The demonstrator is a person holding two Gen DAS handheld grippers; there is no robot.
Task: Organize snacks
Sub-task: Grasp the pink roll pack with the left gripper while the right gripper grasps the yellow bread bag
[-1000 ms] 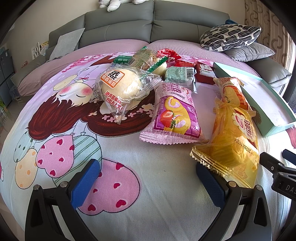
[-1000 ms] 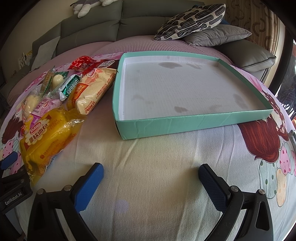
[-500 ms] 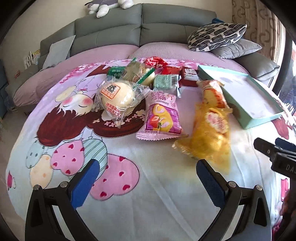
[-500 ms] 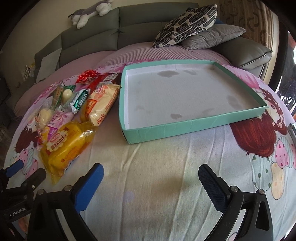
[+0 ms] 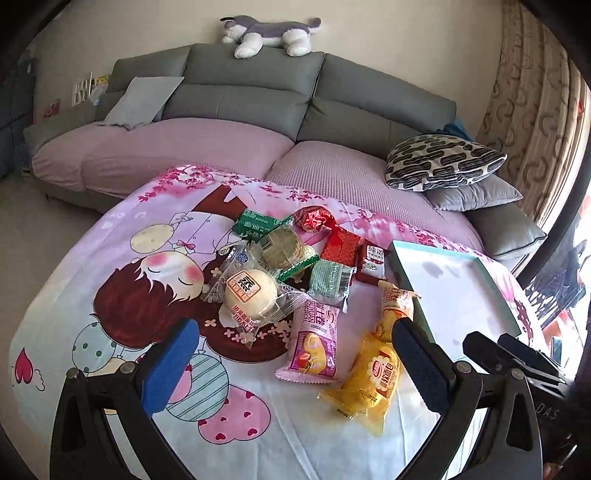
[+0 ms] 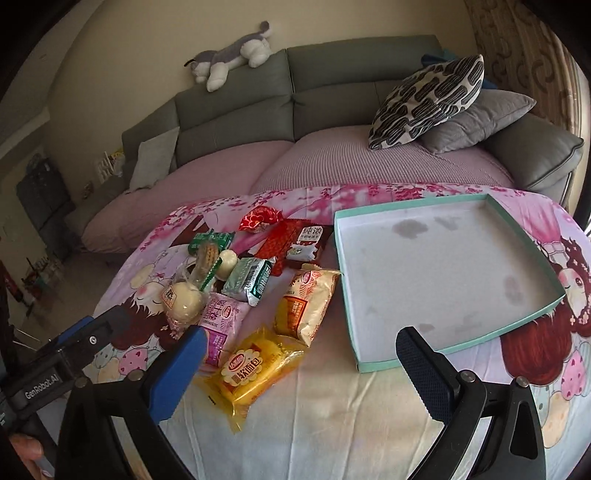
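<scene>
Here, left claw (image 5: 295, 354): spread wide, blue pads well apart, gripping nothing, held above the near part of the tabletop.
Right claw (image 6: 299, 365): likewise wide open and holding nothing, above the tabletop just in front of the yellow bread pack (image 6: 251, 367) and the tray's near corner.
Snacks nearest the claws: one yellow bread pack (image 5: 369, 380), one pink strawberry-roll pack (image 5: 314, 341), one orange-and-white pack (image 6: 308, 304) lying just beside the tray's left wall.
Snacks further out: one clear-wrapped round bun (image 5: 251, 293), one pale green pack (image 5: 328, 280), one clear pack of a greenish cake (image 5: 282, 247), one dark green pack (image 5: 258, 225), two flat red packs (image 6: 280, 240) overlapping, one crinkled red foil sweet (image 5: 314, 219).
Count: roughly eleven packs, all clustered left of the tray, none inside it.
Tray (image 6: 524, 328): one, shallow, teal-walled with a stained white floor.
Tabletop (image 6: 332, 413): round, under a cartoon-girl cloth.
Hard to make out: a small white piece (image 6: 227, 260) in the heap, half buried; the lower red pack, mostly covered; the tray's near corner, hidden behind the left claw's pad in the left view.
Behind: one grey sofa (image 5: 258, 96), one plush dog (image 5: 266, 33), one patterned cushion (image 5: 443, 162).
</scene>
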